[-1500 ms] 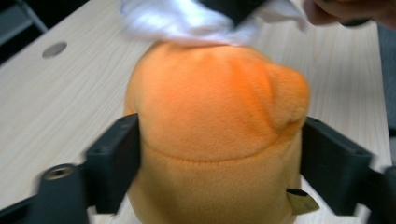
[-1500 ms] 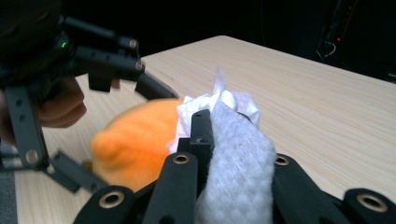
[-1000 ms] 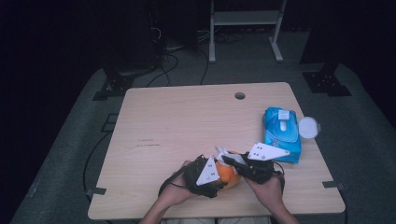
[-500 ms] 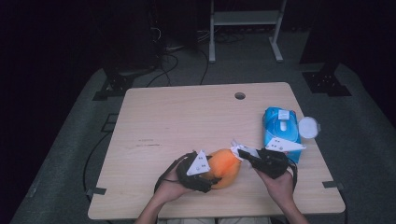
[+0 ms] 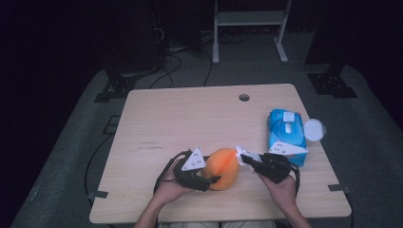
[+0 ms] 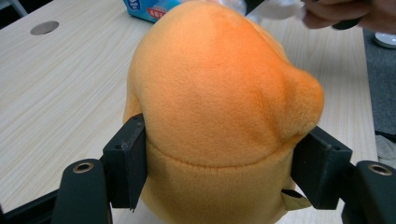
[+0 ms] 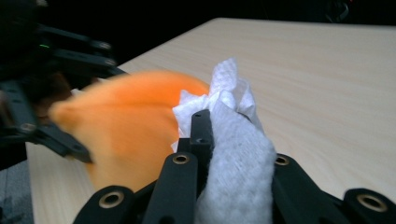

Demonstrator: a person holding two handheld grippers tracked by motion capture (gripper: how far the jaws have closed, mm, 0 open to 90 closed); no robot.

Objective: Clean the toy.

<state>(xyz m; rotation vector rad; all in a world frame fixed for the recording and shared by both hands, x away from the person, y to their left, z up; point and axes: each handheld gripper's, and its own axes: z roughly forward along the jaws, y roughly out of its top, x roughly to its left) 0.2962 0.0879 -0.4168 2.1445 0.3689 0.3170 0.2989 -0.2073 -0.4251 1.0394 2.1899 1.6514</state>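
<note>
**Wipe back at the toy, left grip tightening**

Change over the last second: the two grippers have pulled apart sideways, so the round orange plush toy point(image 5: 222, 167) is now exposed between them instead of buried under both hands. Left gripper point(image 5: 209, 181) jaws have just been closing a little further, with the toy between them; in the left gripper view the pads point(image 6: 127, 161) press into the plush on both flanks, fabric bulging over them. So the left gripper is pinching the toy and propping it on the pale wooden counter point(image 5: 190, 118), directly ahead of its jaws.

Right gripper point(image 5: 243, 155) is pressed together on a crumpled white paper wipe point(image 7: 236, 154); no change in that grip. Wipe tip sits at the toy's upper side, just ahead of the right jaws, touching or nearly so; can't tell which, the toy is blurred in that view.

Read: toy is steadied and the wipe presented, so a wiping stroke looks like the step in hand.

Blue wet-wipe pack point(image 5: 285, 135) lies beyond the right gripper, apart from it.
</note>
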